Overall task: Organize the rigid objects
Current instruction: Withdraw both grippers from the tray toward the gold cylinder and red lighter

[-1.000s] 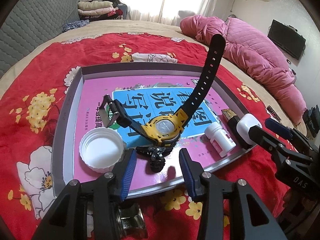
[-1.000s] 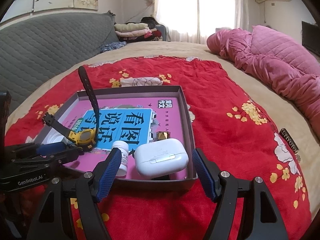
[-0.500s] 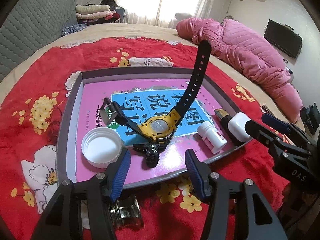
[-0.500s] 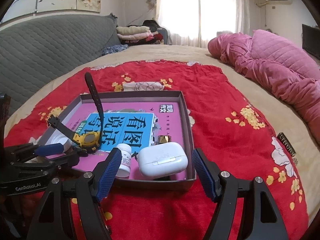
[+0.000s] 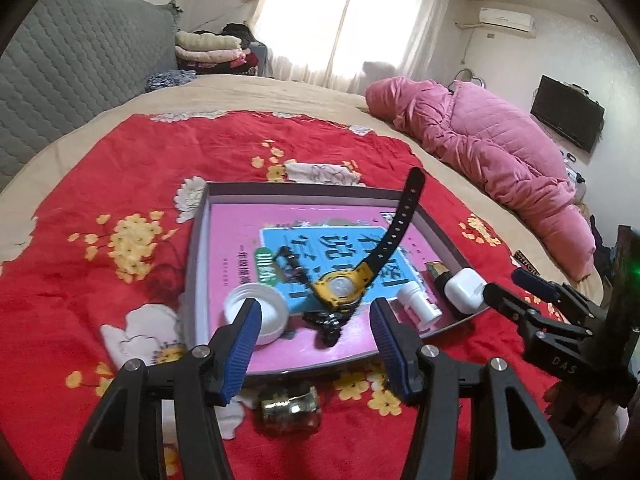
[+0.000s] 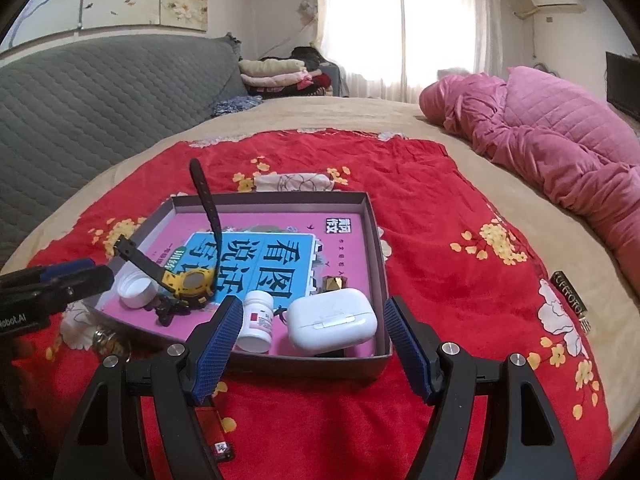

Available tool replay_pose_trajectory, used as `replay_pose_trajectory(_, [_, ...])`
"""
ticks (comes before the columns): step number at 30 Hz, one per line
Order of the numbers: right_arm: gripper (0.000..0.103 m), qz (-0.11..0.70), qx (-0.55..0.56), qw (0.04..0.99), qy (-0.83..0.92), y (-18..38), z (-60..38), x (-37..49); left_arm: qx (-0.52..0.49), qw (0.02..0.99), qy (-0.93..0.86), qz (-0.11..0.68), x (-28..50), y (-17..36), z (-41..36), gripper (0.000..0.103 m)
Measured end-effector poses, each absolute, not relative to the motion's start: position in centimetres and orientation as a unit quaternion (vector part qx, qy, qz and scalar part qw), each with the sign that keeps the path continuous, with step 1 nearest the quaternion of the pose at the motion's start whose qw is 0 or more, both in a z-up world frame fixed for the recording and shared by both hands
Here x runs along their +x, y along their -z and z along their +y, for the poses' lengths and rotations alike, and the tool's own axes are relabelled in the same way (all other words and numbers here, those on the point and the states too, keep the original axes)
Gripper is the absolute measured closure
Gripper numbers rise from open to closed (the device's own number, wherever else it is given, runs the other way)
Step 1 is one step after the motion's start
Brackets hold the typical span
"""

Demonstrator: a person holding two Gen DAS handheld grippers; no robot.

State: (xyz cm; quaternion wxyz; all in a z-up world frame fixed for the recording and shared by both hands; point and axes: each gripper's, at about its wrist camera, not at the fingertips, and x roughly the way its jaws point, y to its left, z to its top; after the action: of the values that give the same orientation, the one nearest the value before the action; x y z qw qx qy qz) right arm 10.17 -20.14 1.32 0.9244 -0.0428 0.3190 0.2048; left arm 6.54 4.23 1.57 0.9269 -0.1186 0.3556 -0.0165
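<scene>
A grey box (image 5: 199, 240) (image 6: 370, 220) with a pink book in its bottom lies on the red blanket. In it are a yellow watch (image 5: 340, 288) (image 6: 192, 282) with one black strap upright, a white cap (image 5: 269, 314) (image 6: 134, 290), a small black item (image 5: 330, 326), a white pill bottle (image 5: 420, 304) (image 6: 256, 322), a white earbud case (image 5: 464, 292) (image 6: 332, 324) and a small gold piece (image 6: 334, 282). My left gripper (image 5: 316, 344) is open and empty above the box's near edge. My right gripper (image 6: 314, 344) is open and empty just in front of the box.
A small glass jar (image 5: 290, 408) lies on the blanket outside the box, under my left gripper. A small dark card (image 6: 222, 450) lies under my right gripper. A dark bar (image 6: 568, 296) lies on the blanket at right. A pink quilt (image 6: 560, 148) is at back right.
Both grippers have drawn back and up from the box, and the left one has opened wider. The objects in the box have not moved.
</scene>
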Motion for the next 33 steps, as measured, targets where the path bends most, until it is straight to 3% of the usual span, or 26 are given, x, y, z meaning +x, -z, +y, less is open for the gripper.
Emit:
replay_pose_trajectory(14, [0.028,0.313,-0.041,0.922,-0.224,-2.3,-20.3,8.5,-0.131,0.924,-0.02,0.359,4.5,-2.3,6.7,0.047])
replay_pose_trajectory(33, [0.028,0.347,-0.061,0.89,-0.289,-0.9,-17.4,5.6,-0.104,0.9,0.019,0.423,3.5,-0.1,3.5,0.047])
